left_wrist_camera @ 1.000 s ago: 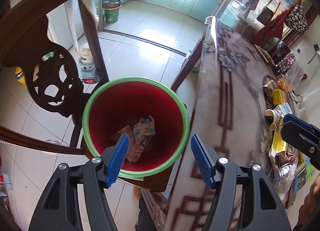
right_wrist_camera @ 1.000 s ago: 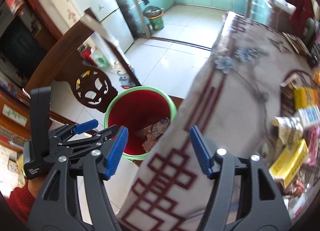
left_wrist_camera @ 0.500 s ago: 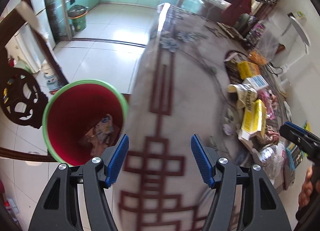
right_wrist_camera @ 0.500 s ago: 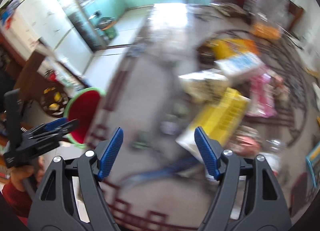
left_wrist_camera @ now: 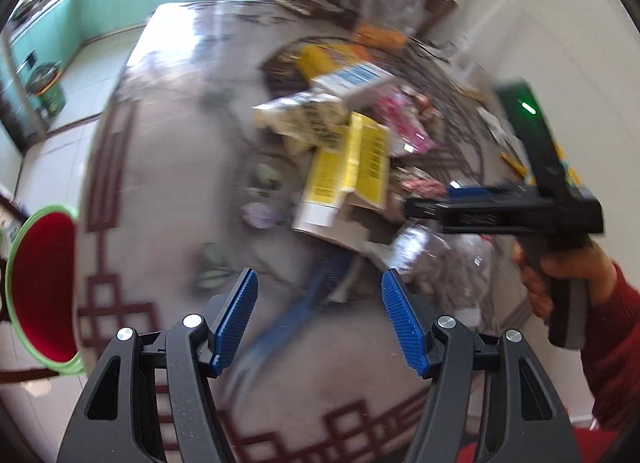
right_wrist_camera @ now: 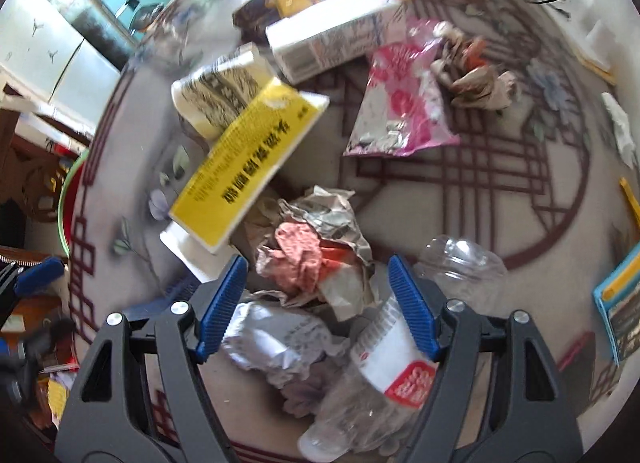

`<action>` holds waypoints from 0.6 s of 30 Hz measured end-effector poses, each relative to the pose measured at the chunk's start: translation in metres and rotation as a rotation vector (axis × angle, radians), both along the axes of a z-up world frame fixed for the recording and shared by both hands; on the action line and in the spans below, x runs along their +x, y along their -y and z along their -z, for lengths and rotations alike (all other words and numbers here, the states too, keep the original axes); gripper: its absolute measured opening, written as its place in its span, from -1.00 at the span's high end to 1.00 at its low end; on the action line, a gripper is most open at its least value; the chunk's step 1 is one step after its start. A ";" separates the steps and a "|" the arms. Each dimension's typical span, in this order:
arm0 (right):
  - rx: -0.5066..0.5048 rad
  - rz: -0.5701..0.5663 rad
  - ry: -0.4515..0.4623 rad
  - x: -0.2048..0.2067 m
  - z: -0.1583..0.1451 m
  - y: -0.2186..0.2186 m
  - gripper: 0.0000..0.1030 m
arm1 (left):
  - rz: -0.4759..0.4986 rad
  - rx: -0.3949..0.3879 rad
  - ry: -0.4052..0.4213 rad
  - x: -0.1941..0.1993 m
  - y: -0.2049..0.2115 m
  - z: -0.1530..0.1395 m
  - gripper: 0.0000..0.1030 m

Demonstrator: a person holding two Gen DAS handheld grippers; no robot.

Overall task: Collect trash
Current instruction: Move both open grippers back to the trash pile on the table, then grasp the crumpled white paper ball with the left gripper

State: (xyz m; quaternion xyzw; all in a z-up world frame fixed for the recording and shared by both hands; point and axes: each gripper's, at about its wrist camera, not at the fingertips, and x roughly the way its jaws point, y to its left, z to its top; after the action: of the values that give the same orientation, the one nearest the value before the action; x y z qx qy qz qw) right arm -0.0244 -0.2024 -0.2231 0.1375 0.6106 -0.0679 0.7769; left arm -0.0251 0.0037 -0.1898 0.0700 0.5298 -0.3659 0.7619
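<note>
A heap of trash is spread over a patterned table (right_wrist_camera: pixel 460 191), and both grippers are held above it. The right gripper (right_wrist_camera: pixel 316 303) is pointed steeply down over a crumpled wad of paper (right_wrist_camera: pixel 320 247) with a pinkish-orange scrap in its middle; its blue pads are seen apart, its jaws are closing, and the wad lies just ahead of them, while nothing is pressed by either pad. Below that wad, a crumpled white wrapper (right_wrist_camera: pixel 276 339) and a crushed clear plastic bottle (right_wrist_camera: pixel 384 379) with a red-and-white label are seen near the fingers. A yellow box (right_wrist_camera: pixel 248 159) is propped at a slant over a white carton with a dark pattern (right_wrist_camera: pixel 220 95), and a long white carton (right_wrist_camera: pixel 332 43), a pink wrapper (right_wrist_camera: pixel 396 103) and a brownish paper ball (right_wrist_camera: pixel 476 79) are found farther back. The left gripper (left_wrist_camera: pixel 320 319) is held with its jaws apart and nothing between them, over a blurred blue object (left_wrist_camera: pixel 304 303) on the table. In the left wrist view the right gripper is seen at the right edge, grasped by a hand (left_wrist_camera: pixel 560 275) in a red sleeve (left_wrist_camera: pixel 616 351). The red bin with a green rim (left_wrist_camera: pixel 36 287) is seen beside the table's left edge, well apart from the heap.
</note>
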 end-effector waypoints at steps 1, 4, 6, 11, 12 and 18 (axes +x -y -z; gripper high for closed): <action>0.009 -0.010 -0.005 0.001 0.003 0.001 -0.08 | 0.035 0.007 0.009 -0.008 0.011 0.001 -0.20; 0.078 -0.026 0.003 0.001 0.007 0.006 0.08 | 0.095 0.013 0.009 -0.022 0.036 0.003 -0.20; 0.081 -0.028 0.020 0.000 0.001 0.011 0.11 | 0.112 0.012 -0.013 -0.026 0.050 0.007 -0.20; 0.112 0.011 0.137 -0.007 -0.038 0.036 0.11 | 0.136 0.022 -0.027 -0.033 0.080 0.016 -0.22; 0.109 0.015 0.157 -0.009 -0.045 0.040 0.11 | 0.130 0.022 -0.029 -0.033 0.083 0.017 -0.22; 0.132 0.027 0.217 -0.011 -0.065 0.051 0.11 | 0.078 0.020 -0.135 -0.025 0.098 0.040 -0.22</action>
State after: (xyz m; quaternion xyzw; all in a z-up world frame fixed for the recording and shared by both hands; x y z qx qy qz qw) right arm -0.0353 -0.2533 -0.1585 0.2030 0.5242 -0.0226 0.8268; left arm -0.0505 -0.0941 -0.2302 0.0733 0.5803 -0.3941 0.7089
